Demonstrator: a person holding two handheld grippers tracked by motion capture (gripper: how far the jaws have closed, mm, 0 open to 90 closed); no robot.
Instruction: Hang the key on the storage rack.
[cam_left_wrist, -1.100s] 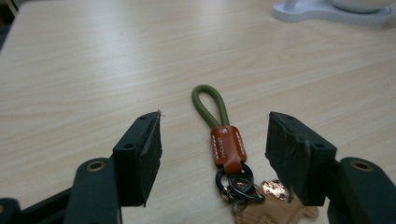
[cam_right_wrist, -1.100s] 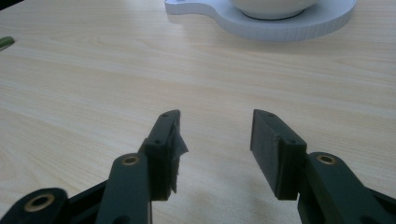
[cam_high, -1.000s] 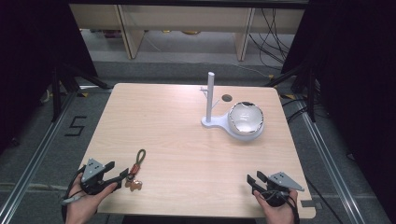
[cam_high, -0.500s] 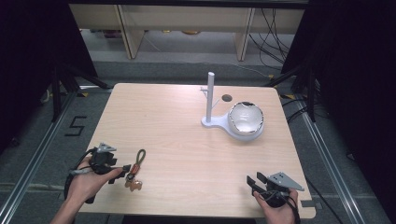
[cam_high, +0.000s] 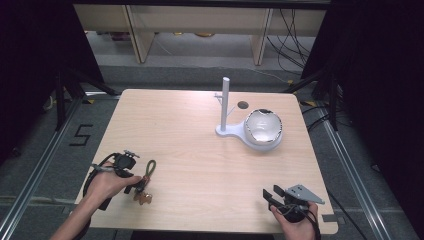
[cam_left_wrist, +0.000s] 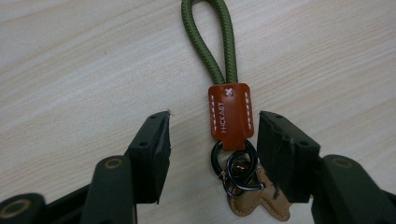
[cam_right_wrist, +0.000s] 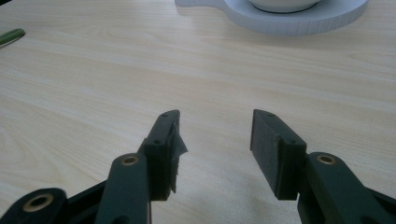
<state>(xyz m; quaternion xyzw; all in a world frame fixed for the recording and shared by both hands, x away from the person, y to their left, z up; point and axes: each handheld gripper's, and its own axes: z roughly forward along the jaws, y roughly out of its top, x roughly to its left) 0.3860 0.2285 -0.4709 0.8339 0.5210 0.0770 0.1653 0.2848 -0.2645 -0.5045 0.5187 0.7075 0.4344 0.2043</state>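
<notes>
Keychain bracketed, left tool closing in

We see the keychain (cam_left_wrist: 229, 116) flat on the counter (cam_high: 200, 150) near its left front corner, green loop pointing away, rings toward us. The left tool (cam_left_wrist: 212, 140) has slid over it since a second ago, jaws just closing, not yet touching: pickup looks imminent. The right tool (cam_right_wrist: 215, 140) gapes empty.
</notes>
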